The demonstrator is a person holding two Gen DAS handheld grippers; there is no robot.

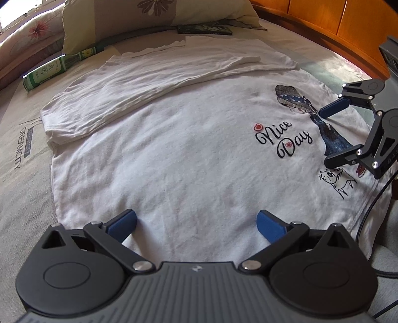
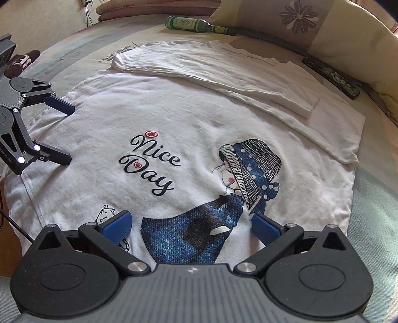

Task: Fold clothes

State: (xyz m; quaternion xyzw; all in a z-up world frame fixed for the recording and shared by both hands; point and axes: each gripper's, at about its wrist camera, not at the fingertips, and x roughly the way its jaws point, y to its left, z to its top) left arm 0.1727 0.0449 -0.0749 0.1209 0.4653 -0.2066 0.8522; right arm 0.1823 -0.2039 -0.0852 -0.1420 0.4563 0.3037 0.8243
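A white T-shirt (image 1: 174, 154) with a "Nice Day" print (image 1: 281, 139) and a girl in a blue hat lies flat on the bed; its far side is folded over onto the body (image 1: 139, 87). It also shows in the right wrist view (image 2: 199, 119). My left gripper (image 1: 196, 223) is open, low over the shirt's near plain edge. My right gripper (image 2: 191, 226) is open over the printed blue dress near the hem. Each gripper shows in the other's view, the right gripper (image 1: 328, 134) and the left gripper (image 2: 67, 134), both open and empty.
A green bottle (image 1: 54, 69) lies at the far side by a flowered pillow (image 1: 149, 17). A dark flat box (image 1: 204, 29) lies behind the shirt. A wooden headboard (image 1: 335, 29) runs along the right. A brown cloth item (image 2: 22, 62) lies at the left.
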